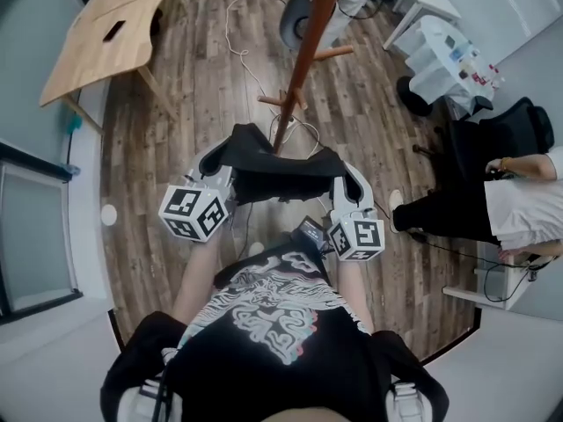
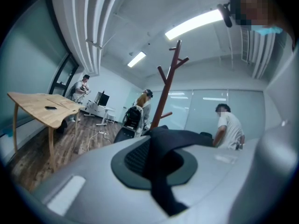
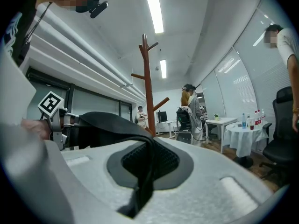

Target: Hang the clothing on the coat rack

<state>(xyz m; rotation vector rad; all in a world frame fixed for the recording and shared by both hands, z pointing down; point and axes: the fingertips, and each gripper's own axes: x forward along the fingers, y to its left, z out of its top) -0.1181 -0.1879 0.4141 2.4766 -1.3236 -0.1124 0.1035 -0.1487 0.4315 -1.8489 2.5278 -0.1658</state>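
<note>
Clothing (image 1: pixel 277 172), dark fabric, hangs stretched between the two tongs. The left tongs (image 1: pixel 222 163) pinch one edge and the right tongs (image 1: pixel 347 178) pinch the other. The coat rack (image 1: pixel 305 55) stands just beyond them.

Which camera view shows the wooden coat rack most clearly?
The right gripper view: the coat rack stands upright, its pegs clear against the ceiling. The left gripper view shows its top too, tilted, the foot hidden by the dark clothing. The head view shows pole and feet from above, top cut off.
</note>
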